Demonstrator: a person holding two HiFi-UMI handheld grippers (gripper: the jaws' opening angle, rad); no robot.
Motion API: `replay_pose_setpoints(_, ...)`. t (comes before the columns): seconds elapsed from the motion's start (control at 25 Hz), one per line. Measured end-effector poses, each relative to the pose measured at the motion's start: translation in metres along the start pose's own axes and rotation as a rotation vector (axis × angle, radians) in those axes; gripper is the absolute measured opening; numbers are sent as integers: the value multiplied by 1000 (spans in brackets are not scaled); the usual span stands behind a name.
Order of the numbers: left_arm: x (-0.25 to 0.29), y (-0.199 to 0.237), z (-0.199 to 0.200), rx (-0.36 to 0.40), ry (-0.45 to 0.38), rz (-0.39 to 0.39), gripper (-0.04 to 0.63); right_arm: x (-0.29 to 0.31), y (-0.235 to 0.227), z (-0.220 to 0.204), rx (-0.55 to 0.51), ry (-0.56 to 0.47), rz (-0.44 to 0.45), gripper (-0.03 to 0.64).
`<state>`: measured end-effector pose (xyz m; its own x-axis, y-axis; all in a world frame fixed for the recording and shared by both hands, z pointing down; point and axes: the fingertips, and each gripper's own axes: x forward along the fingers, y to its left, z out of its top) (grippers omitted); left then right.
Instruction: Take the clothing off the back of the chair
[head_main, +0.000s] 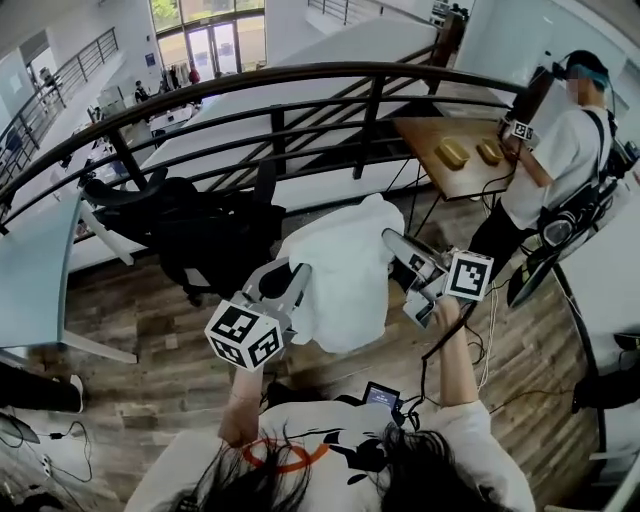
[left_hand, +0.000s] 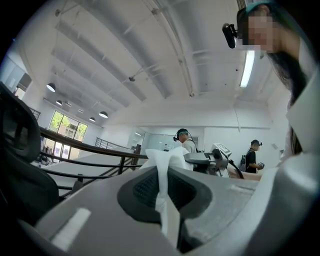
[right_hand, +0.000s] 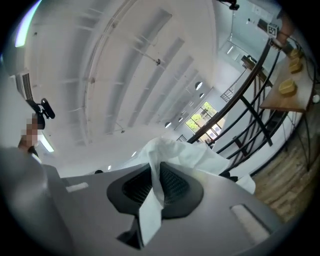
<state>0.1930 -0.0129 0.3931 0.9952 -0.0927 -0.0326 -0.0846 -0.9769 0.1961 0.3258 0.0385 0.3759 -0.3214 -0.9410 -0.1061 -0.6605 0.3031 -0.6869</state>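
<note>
Cloth like this handles easily: the white garment (head_main: 345, 270) looks soft, light and limp, so it sags and folds wherever nothing holds it, and it is unlikely to tear or to slide out from ribbed pads. It hangs in the air between the two tongs, at about 3 o'clock from the black chair (head_main: 200, 235), and appears clear of the backrest. The left gripper (head_main: 298, 280) is clamped on a bunched edge at the garment's 9 o'clock side. The right gripper (head_main: 398, 248) is clamped on a fold near its 2 o'clock corner, and a thin strip of fabric is squeezed between each pair of pads. Two upper points held well apart seem the soundest hold, since the loose lower half could drag across the chair's arm.
</note>
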Motion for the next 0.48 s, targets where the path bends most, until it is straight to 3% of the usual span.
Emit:
replay_pose_setpoints(0.2, 21, -30, -19, -78, 12, -30, 128, -45, -27, -18, -41, -30, -167, 61)
replay_pose_setpoints(0.48, 56, -67, -49, -98, 59, -26, 127, -104, -48, -22, -97, -97, -341, 61)
